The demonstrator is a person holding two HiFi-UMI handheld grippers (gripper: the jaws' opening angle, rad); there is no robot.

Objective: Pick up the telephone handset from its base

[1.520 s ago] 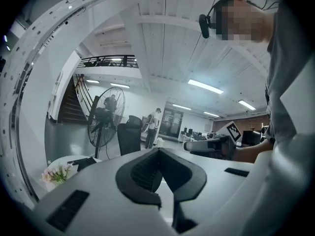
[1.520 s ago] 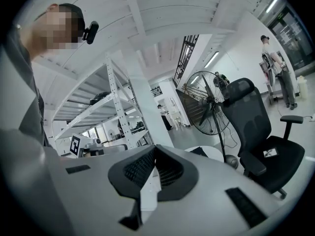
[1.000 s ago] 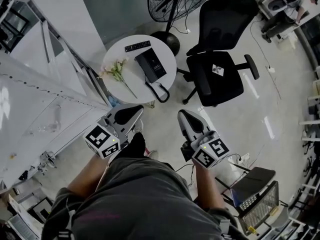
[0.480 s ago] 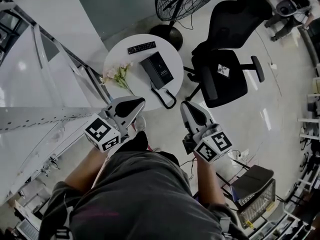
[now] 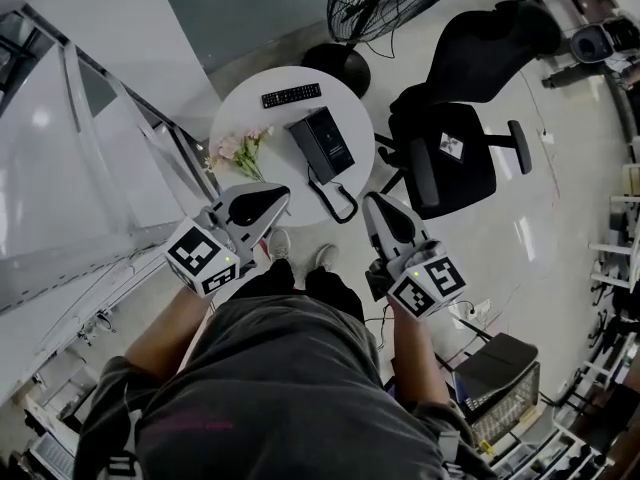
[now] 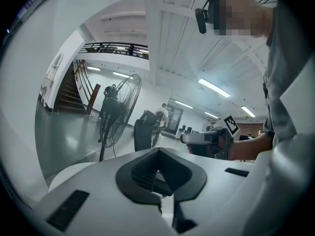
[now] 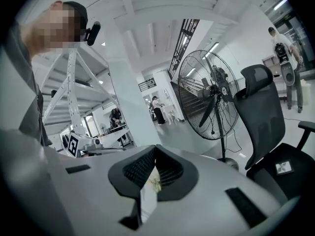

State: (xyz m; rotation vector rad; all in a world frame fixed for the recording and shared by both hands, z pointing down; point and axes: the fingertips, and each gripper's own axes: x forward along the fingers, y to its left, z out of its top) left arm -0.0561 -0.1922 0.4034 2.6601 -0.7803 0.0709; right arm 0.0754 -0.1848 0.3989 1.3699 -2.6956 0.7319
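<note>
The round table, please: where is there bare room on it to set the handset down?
Bare table top lies between the flowers and the telephone, and left of the remote. The telephone's side, with its cord, is crowded.

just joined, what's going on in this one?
A person stands at a small round table with a gripper in each hand. The left gripper and the right gripper are held out in front of the body, short of the table, fingers together and empty. The telephone sits on the table with its handset on the base, near a remote and some flowers. Neither gripper touches the phone.
</note>
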